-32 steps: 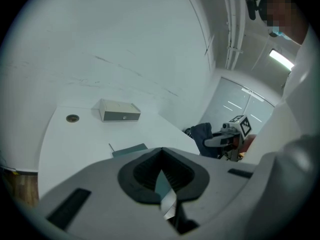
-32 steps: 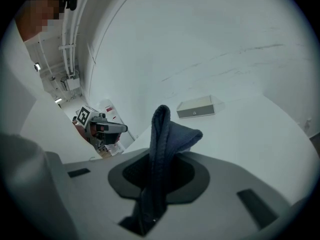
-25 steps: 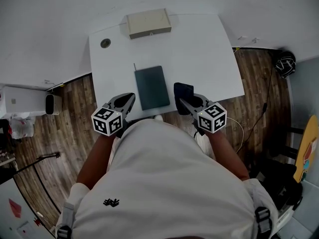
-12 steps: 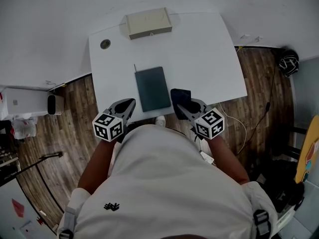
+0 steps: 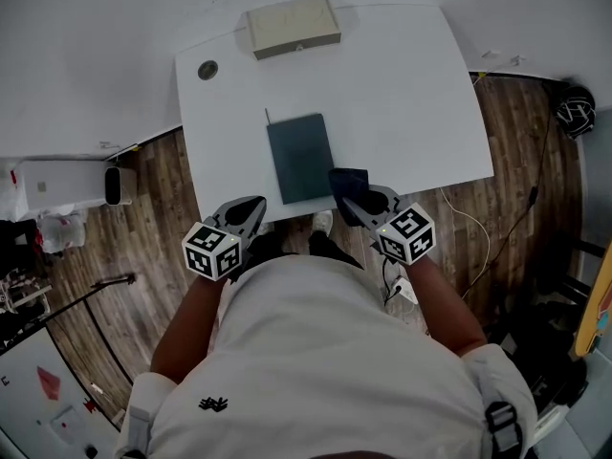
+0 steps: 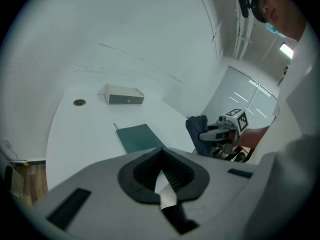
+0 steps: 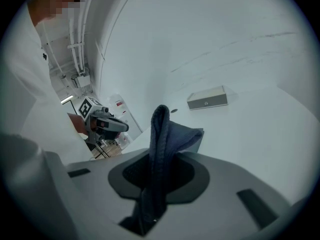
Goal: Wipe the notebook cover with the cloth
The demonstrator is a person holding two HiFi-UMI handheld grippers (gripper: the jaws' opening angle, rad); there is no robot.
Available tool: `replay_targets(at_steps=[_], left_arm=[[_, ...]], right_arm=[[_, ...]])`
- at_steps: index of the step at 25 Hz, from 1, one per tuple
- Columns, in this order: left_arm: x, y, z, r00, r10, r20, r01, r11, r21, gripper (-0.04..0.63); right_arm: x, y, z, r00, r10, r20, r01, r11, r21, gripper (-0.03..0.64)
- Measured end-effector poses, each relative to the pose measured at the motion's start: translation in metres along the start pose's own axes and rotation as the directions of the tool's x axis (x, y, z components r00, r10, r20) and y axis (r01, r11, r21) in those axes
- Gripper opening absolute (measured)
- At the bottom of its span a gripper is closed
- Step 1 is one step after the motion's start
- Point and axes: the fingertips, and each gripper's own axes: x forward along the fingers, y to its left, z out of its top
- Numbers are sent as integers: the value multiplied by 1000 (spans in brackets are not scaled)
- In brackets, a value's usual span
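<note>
**While the right tongs (image 5: 352, 199) are holding the cloth (image 5: 349, 181), the notebook (image 5: 300, 157) is lying on the table (image 5: 402, 94)**

As the person (image 5: 316, 352) is standing at the near edge of the white table, the dark green notebook is lying flat and closed close to that edge, about halfway along it. The right tongs are squeezing the dark blue cloth, and the cloth is sticking up out of them in a fold. It is sitting just beside the notebook's near right corner. The left tongs (image 5: 251, 209) are pressed close together with nothing between them. They are hanging over the wooden floor (image 5: 153, 199), just off the near edge and left of the notebook. A flat beige box (image 5: 293, 26) is sitting at the far edge. A small round hole (image 5: 207, 69) is showing near the far left corner.
</note>
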Motion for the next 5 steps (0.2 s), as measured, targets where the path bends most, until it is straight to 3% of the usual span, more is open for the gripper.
replay_targets(at_steps=[5], left_arm=[[-8, -8, -15, 1000, -2, -10, 2, 1000, -10, 5]], right_arm=[[3, 2, -15, 999, -10, -31, 9, 1000, -12, 63]])
